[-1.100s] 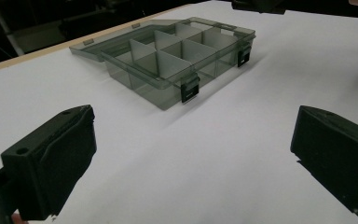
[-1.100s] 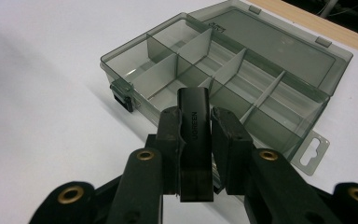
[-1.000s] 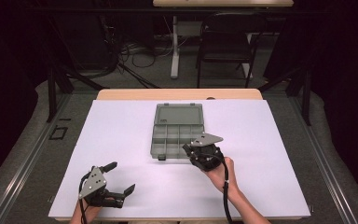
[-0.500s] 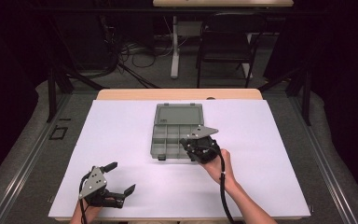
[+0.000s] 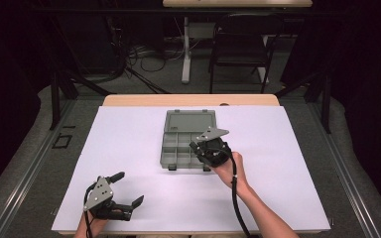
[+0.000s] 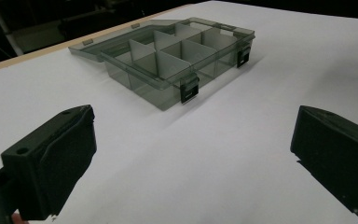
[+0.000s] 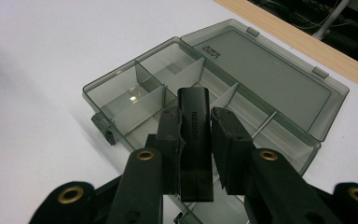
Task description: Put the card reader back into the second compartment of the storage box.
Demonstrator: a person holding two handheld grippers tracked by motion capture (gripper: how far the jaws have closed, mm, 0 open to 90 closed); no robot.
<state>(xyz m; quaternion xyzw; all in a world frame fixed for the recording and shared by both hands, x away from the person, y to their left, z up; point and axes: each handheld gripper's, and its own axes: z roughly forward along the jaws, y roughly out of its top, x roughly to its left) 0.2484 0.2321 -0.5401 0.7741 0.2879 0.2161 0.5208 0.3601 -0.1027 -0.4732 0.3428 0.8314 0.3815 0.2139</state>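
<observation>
High view: right tool (image 5: 209, 148) sits over the near right part of the open organiser box (image 5: 187, 141), mid worktop (image 5: 287, 163), nearer the far edge. Left tool (image 5: 121, 196) rests by the near left corner, well apart.

Left tool view: jaws wide, holding nothing; box ahead, lid flat behind it.

Right tool view: jaws clamped on a small black block (image 7: 195, 140), above the dividers (image 7: 186, 77). Risks: block lands on a divider and tips, or a low jaw nudges the light box.
</observation>
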